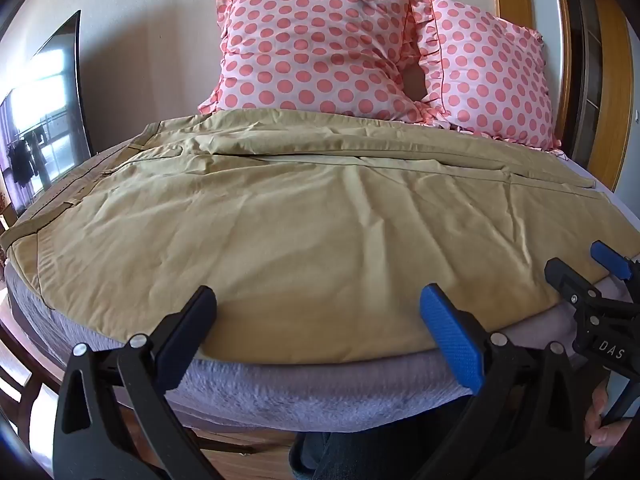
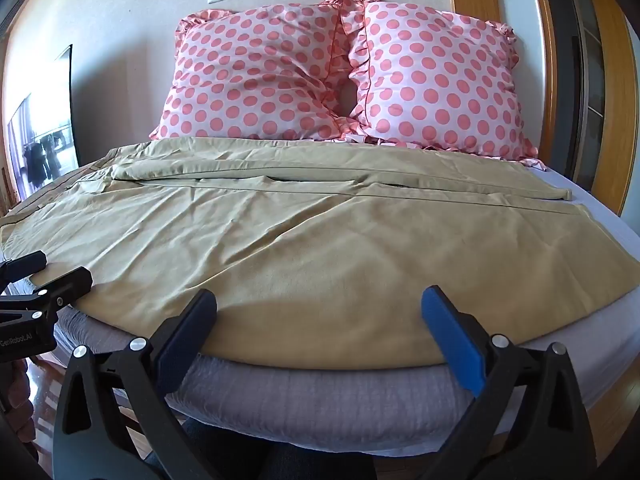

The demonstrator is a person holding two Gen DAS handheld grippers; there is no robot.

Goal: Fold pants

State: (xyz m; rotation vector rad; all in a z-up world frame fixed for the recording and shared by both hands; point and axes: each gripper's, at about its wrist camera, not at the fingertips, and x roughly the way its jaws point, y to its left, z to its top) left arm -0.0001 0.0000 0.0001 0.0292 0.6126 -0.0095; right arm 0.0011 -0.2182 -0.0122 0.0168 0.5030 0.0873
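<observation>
Khaki pants [image 1: 280,220] lie spread flat across the bed, waistband at the left, leg ends at the right; they also fill the right wrist view [image 2: 320,240]. One leg lies behind the other. My left gripper [image 1: 316,312] is open and empty at the pants' near edge. My right gripper [image 2: 320,312] is open and empty at the same near edge, further right. The right gripper also shows at the right of the left wrist view [image 1: 580,268], and the left gripper at the left of the right wrist view [image 2: 52,270].
Two pink polka-dot pillows [image 1: 320,48] [image 2: 436,80] lean on the wall behind the pants. The grey-lilac bed sheet [image 1: 320,392] shows along the near edge. A dark framed screen [image 1: 44,112] stands at the left, a wooden door frame [image 2: 540,60] at the right.
</observation>
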